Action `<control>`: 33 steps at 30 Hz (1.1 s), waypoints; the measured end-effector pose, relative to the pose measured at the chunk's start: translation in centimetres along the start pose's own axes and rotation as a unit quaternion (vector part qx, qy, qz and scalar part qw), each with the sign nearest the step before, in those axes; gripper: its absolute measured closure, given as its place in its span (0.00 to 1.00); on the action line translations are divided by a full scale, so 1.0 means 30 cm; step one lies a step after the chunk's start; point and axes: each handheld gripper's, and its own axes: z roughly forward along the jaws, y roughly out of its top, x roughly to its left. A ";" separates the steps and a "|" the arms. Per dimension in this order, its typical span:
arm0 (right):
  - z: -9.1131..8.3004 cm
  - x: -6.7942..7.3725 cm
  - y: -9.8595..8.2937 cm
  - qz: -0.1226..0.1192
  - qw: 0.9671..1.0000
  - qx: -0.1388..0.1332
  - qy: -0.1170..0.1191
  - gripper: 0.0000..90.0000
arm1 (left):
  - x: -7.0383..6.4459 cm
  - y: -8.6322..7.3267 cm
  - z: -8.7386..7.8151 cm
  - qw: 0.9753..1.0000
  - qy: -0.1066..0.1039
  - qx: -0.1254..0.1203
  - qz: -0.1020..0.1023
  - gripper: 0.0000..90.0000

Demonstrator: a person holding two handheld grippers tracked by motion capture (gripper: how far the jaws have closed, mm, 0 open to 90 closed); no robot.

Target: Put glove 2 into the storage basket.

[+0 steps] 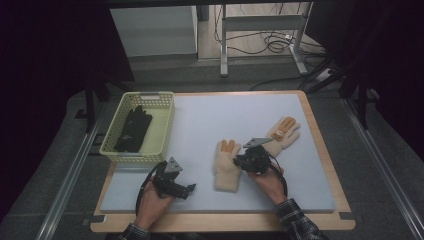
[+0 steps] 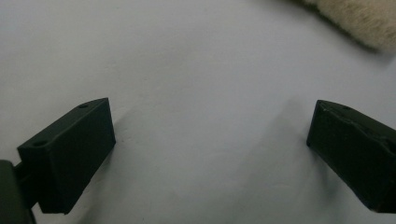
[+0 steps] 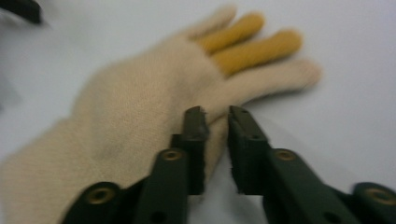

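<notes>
Two cream knit gloves with yellow fingers lie on the pale blue mat (image 1: 200, 120). The near glove (image 1: 227, 167) lies flat, fingers pointing away; the far glove (image 1: 282, 132) lies to its right, angled. My right gripper (image 1: 242, 161) is at the near glove's right edge. In the right gripper view its jaws are almost together with that glove's (image 3: 140, 121) edge pinched between the fingertips (image 3: 217, 114). My left gripper (image 1: 191, 189) rests low over bare mat, left of the near glove, jaws wide apart (image 2: 210, 121) with nothing between them. A corner of that glove (image 2: 359, 18) shows at the top right.
A pale yellow basket (image 1: 150, 95) stands at the mat's back left and holds black gloves (image 1: 132, 129). The mat lies on a wooden board (image 1: 325, 155). Table legs and cables (image 1: 270, 42) are on the floor behind.
</notes>
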 end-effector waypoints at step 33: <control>-0.144 -0.115 -0.065 0.024 0.996 -0.045 -0.070 0.69 | 0.000 0.000 0.000 1.000 0.000 0.000 0.000 0.01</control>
